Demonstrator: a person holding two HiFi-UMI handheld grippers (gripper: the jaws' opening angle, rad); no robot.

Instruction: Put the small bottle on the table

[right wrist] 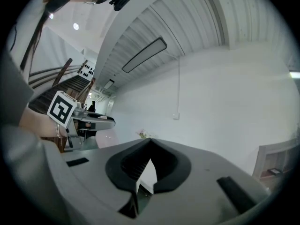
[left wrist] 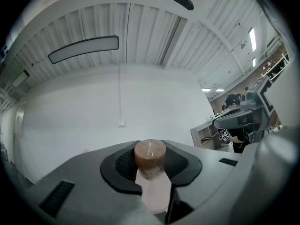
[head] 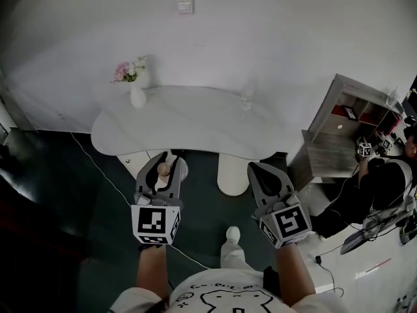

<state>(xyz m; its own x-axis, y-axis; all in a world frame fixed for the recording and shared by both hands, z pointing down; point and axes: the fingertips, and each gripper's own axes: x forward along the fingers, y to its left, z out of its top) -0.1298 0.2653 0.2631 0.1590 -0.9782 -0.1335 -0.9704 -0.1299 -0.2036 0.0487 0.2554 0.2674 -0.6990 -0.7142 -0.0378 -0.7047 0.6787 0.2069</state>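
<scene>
The person stands facing a pale, rounded tabletop [head: 195, 126] with a pair of tongs in each hand, both held out short of its near edge, above the dark floor [head: 98, 227]. The left tongs [head: 160, 163] are clenched on the small bottle [head: 163, 170]. Seen along them, its brown round cap [left wrist: 150, 154] stands up between the dark pads [left wrist: 119, 165], with the pale body below. The right tongs [head: 256, 169] are pressed together at the tips with nothing in them. A white vase [head: 137, 95] of pink flowers stands on the tabletop's far left and a clear vessel [head: 247, 98] on its far right. A second person [head: 384, 178] works off to the right.
</scene>
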